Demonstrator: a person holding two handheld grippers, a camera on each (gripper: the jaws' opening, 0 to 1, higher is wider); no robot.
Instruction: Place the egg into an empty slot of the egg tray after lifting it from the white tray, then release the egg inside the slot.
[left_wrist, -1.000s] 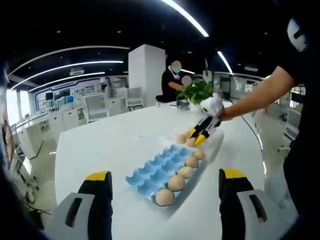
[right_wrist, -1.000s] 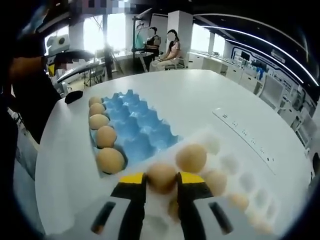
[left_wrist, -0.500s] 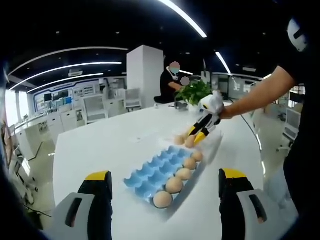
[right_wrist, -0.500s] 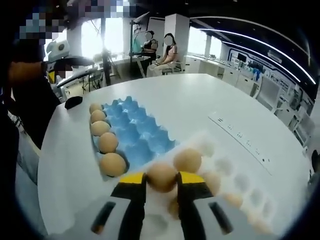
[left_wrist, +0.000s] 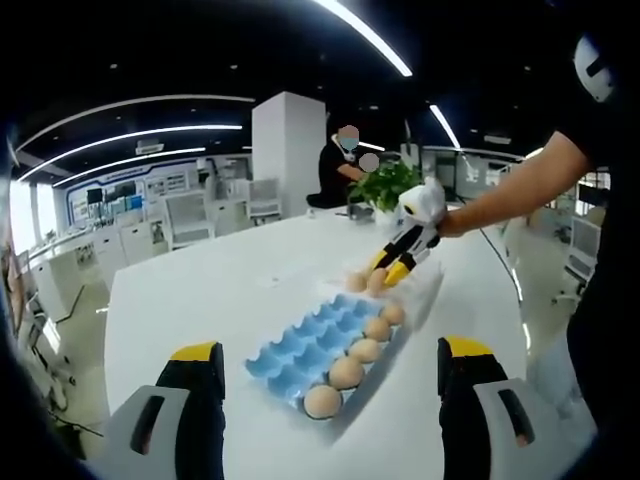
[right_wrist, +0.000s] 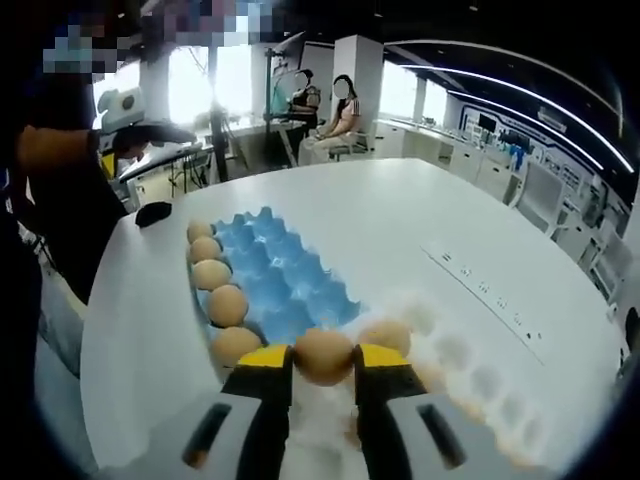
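An egg (right_wrist: 323, 357) is clamped between the right gripper's (right_wrist: 322, 362) yellow-tipped jaws, held above the white tray (right_wrist: 470, 375) at its edge nearest the blue egg tray (right_wrist: 275, 285) — five eggs are lined along that tray's 9 o'clock side. In the left gripper view the left gripper (left_wrist: 330, 365) is seen with jaws wide apart, nothing between them, the egg tray (left_wrist: 300, 345) lying on the white table (left_wrist: 220, 290) ahead at 12 o'clock.

Both grippers are the same build: grey plastic bodies with dark oval slots, black jaws capped in yellow. The left gripper (left_wrist: 330, 365) sits along the bottom of its view, the right gripper (right_wrist: 322, 372) bottom centre. The person's sleeve (left_wrist: 600, 90), upper right, looks black, possibly a T-shirt.
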